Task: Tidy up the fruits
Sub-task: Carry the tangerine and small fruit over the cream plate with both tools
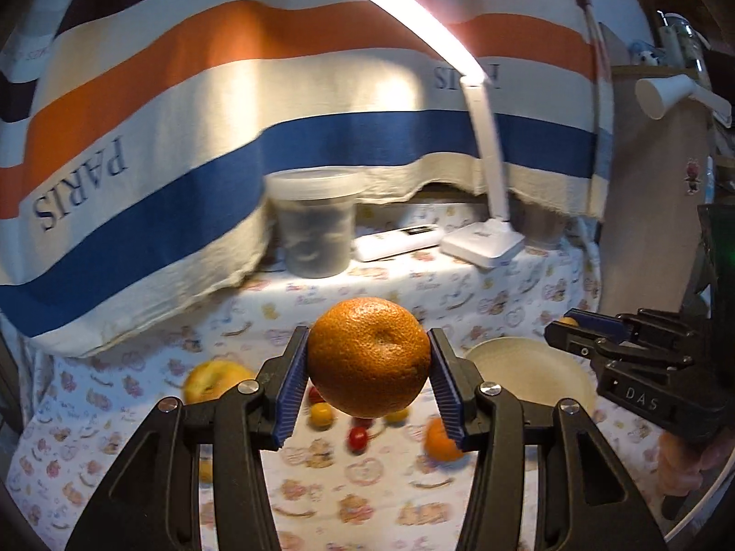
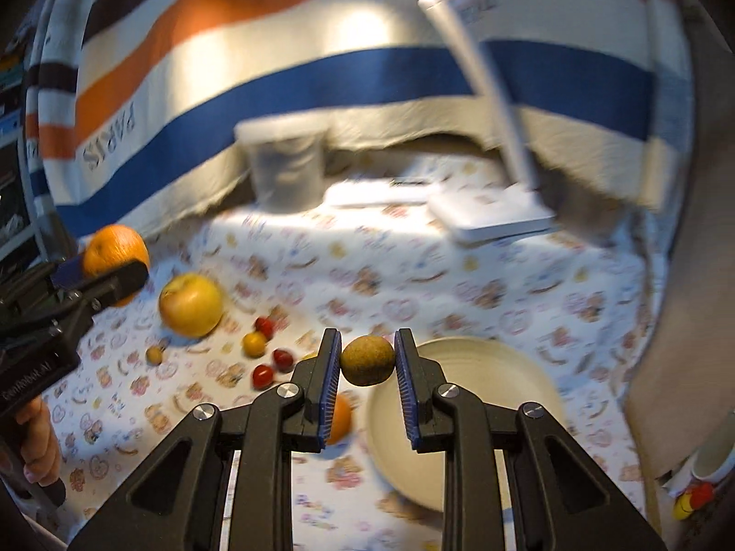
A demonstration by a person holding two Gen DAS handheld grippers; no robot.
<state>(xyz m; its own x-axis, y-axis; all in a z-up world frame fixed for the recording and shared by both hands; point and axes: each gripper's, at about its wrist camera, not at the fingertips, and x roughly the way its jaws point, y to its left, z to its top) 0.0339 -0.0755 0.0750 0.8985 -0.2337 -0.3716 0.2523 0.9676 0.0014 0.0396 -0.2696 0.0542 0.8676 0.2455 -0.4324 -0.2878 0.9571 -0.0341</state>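
My left gripper (image 1: 369, 358) is shut on a large orange (image 1: 369, 357) and holds it above the table; it also shows at the left of the right wrist view (image 2: 115, 250). My right gripper (image 2: 367, 360) is shut on a small brown round fruit (image 2: 367, 360), just above the left rim of a cream bowl (image 2: 505, 367). The bowl (image 1: 528, 367) lies right of the orange in the left wrist view. On the cloth lie a yellow apple (image 2: 190, 305), several cherry tomatoes (image 2: 262, 375) and a small orange (image 2: 342, 418).
A patterned tablecloth (image 2: 413, 275) covers the table. At the back stand a lidded plastic tub (image 1: 317, 225), a white flat device (image 1: 397, 242) and a white desk lamp (image 1: 484, 241). A striped PARIS towel (image 1: 183, 137) hangs behind. A cup (image 2: 716, 459) is at far right.
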